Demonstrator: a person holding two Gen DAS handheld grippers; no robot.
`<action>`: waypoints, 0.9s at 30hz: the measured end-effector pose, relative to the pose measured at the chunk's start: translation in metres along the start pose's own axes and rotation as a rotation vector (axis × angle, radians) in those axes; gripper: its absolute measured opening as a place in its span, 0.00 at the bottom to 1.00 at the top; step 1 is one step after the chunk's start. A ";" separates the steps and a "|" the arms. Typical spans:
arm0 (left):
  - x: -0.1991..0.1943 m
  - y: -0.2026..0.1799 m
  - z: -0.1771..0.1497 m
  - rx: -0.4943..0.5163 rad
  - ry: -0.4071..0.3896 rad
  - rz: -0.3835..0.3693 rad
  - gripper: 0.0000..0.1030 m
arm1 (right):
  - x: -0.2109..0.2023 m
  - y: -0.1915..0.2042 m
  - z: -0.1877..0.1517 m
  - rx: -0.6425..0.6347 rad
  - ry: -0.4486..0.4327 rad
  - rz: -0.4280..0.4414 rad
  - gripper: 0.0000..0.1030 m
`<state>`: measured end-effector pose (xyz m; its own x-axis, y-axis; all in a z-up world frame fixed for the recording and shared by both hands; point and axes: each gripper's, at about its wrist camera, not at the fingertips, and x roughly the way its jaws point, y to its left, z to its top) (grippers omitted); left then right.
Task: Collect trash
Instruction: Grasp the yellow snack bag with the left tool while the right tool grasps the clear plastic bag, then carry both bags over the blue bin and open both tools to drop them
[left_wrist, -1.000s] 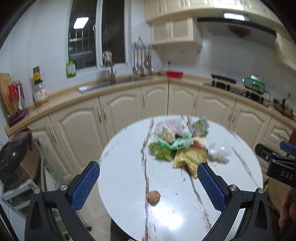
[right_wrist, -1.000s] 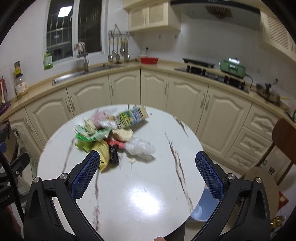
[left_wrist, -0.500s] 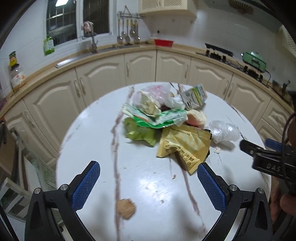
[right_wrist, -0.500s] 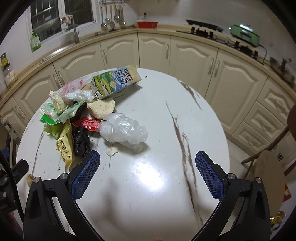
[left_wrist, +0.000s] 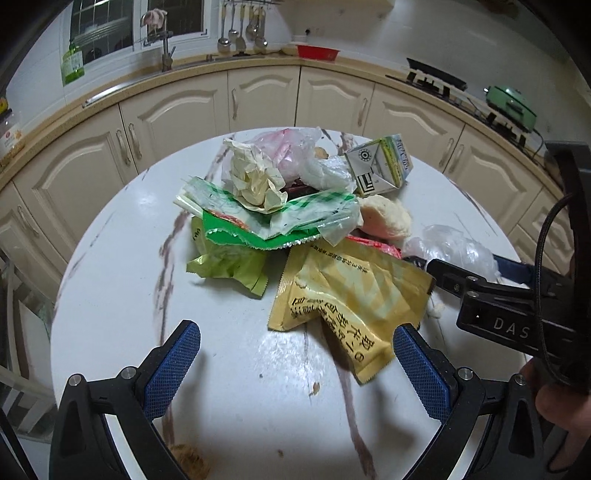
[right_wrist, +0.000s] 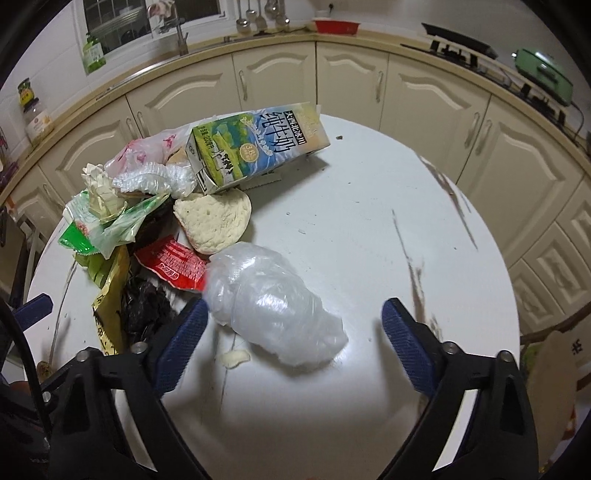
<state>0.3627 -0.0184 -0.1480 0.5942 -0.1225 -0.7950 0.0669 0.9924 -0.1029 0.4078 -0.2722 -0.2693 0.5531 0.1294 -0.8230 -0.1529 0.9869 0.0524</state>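
the trash (left_wrist: 295, 221) is heaped on the round table (left_wrist: 122, 280): wrappers, a carton (right_wrist: 255, 147), bread (right_wrist: 212, 221). the right gripper (right_wrist: 291, 328) is seen closing around the clear bag (right_wrist: 273, 306), its left pad close to it, no grip yet. the left gripper (left_wrist: 295, 354) is held wide open, empty, near the yellow packet (left_wrist: 351, 299).

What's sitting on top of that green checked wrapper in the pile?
A crumpled cream paper wad rests on the green checked wrapper. Beneath the wrapper, a bright green packet pokes out. Anything else under it is covered.
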 end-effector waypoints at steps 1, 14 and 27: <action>0.003 -0.002 0.002 -0.006 0.004 -0.005 0.94 | 0.002 -0.002 0.002 0.002 0.003 0.004 0.73; 0.049 -0.006 0.025 -0.030 0.029 -0.143 0.72 | 0.010 -0.017 0.002 0.014 -0.006 0.018 0.44; 0.052 0.011 0.024 -0.012 0.004 -0.238 0.28 | 0.001 -0.032 -0.009 0.091 -0.025 0.059 0.41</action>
<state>0.4136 -0.0137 -0.1766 0.5593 -0.3529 -0.7501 0.1954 0.9355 -0.2944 0.4057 -0.3042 -0.2770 0.5658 0.1890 -0.8026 -0.1114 0.9820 0.1527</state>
